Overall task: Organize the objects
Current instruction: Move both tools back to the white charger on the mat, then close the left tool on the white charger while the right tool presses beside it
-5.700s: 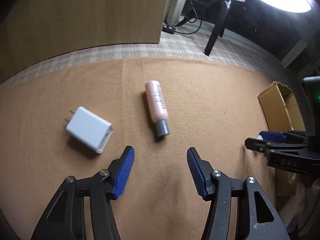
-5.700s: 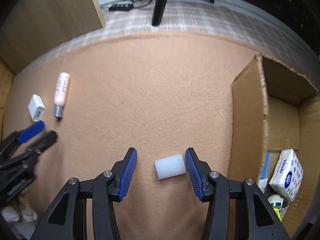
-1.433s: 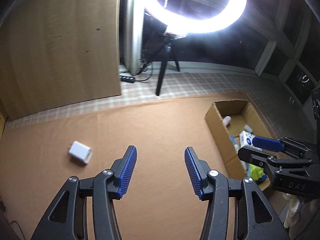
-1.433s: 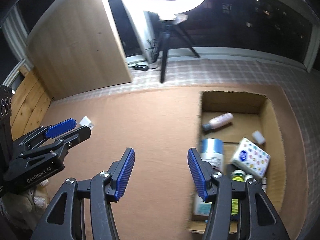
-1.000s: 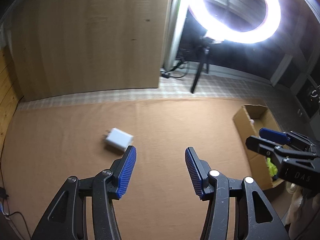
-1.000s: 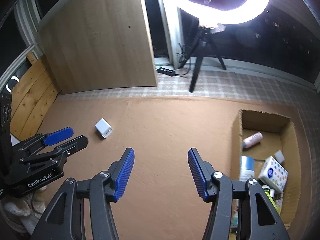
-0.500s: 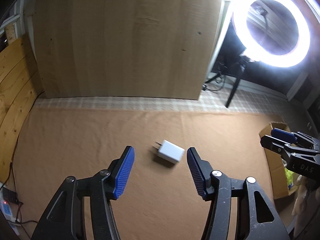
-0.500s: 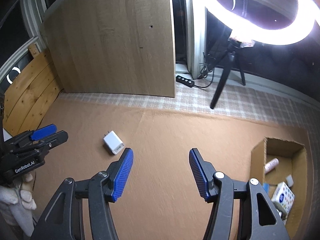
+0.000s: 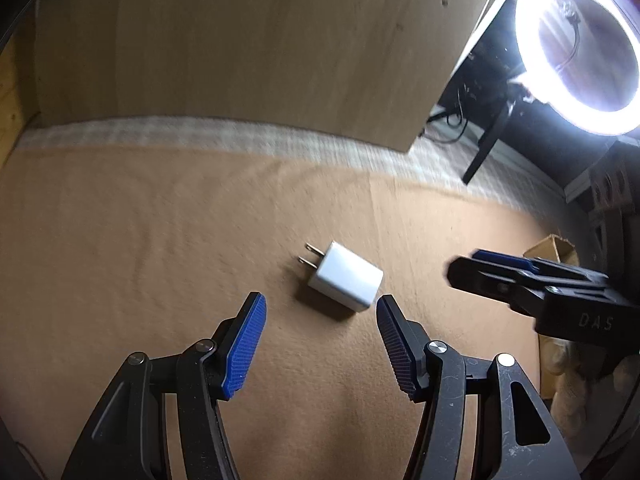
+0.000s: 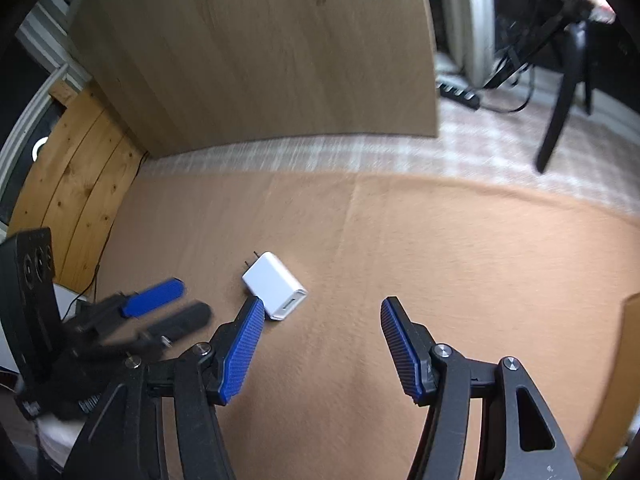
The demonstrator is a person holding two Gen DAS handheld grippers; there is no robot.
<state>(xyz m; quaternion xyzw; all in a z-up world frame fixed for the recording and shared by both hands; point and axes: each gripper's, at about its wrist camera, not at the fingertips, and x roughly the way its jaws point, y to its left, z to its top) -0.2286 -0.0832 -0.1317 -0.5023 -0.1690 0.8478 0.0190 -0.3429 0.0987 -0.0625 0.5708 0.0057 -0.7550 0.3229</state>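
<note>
My left claw (image 9: pixel 318 326) hangs wide and empty over the tan felt mat (image 9: pixel 160 240); just beyond lies the white rectangular plug charger (image 9: pixel 346 277), long axis diagonal, prongs pointing far-left. My right claw (image 10: pixel 322 328) is wide, empty.

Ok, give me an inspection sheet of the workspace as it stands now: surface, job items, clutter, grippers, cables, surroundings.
Surface: tan blanket over checked cloth, creased.
Job's things: white USB wall charger lying flat, prongs pointing away; cardboard box at the right edge, only a corner showing.
Clutter: nothing seen.
Grippers: left hand-held gripper open, charger just ahead of its tips, untouched; right hand-held gripper open, nothing between the fingers, charger by its left fingertip.
Cables: power strip with black leads behind the blanket.
Surroundings: wooden panel, lit ring light on a tripod.
</note>
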